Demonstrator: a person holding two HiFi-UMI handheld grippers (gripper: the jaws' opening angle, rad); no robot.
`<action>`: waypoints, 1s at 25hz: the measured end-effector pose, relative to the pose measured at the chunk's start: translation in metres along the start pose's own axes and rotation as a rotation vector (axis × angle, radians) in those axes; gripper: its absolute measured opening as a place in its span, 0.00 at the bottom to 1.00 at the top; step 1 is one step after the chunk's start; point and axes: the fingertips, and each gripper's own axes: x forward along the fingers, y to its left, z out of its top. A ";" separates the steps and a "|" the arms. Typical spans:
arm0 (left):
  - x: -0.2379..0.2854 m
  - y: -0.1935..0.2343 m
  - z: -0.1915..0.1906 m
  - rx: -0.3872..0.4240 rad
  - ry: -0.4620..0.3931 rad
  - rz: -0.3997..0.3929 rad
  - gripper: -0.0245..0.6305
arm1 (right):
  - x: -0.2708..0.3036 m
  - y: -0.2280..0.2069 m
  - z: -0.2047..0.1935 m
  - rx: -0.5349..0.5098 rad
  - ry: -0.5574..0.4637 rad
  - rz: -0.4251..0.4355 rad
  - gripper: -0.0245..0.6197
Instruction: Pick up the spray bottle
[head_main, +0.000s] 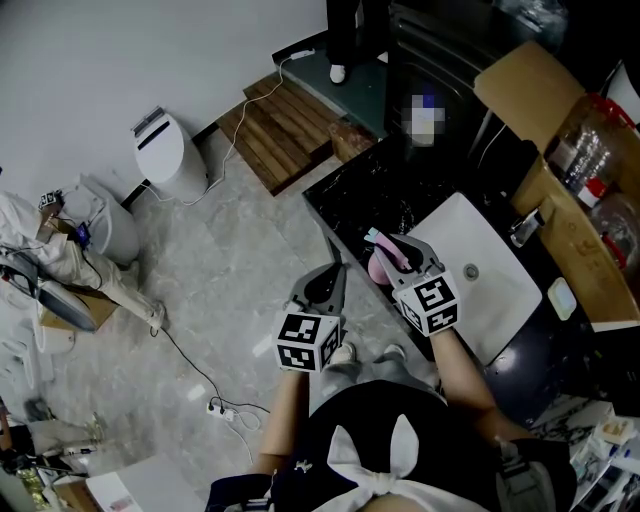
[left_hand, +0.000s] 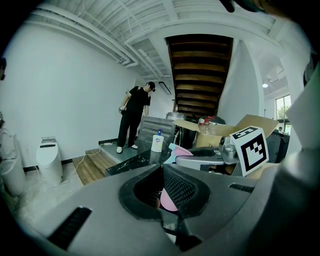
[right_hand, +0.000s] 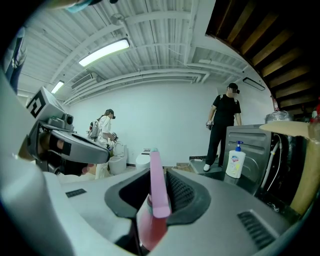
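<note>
**Spray bottle gripped, lift step**

Right gripper (head_main: 398, 258) is clamped on the pink spray bottle (right_hand: 154, 200), which stands upright between its jaws. Left gripper (head_main: 327, 283) sits just beside it, jaws together and empty. Next move probably calls for a firm squeeze and a straight raise.

The right claw (head_main: 396, 252) grips the pink spray bottle (head_main: 379, 266) beside the white sink (head_main: 485, 305).

White sink (head_main: 492, 300), cardboard box (head_main: 565, 235), toilet (head_main: 165, 150)

Spray bottle (head_main: 381, 263) between fingers of right gripper (head_main: 398, 243), seemingly over counter (head_main: 355, 200) edge, sink (head_main: 495, 295) to its right
</note>
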 end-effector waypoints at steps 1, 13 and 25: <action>0.000 0.000 0.000 0.001 -0.001 0.000 0.08 | -0.001 0.000 0.001 -0.001 -0.002 -0.001 0.19; 0.000 0.003 0.003 -0.007 -0.010 0.001 0.08 | -0.009 0.001 0.020 0.000 -0.042 -0.010 0.19; 0.004 0.000 0.007 -0.011 -0.014 -0.021 0.08 | -0.026 -0.001 0.053 -0.003 -0.121 -0.030 0.19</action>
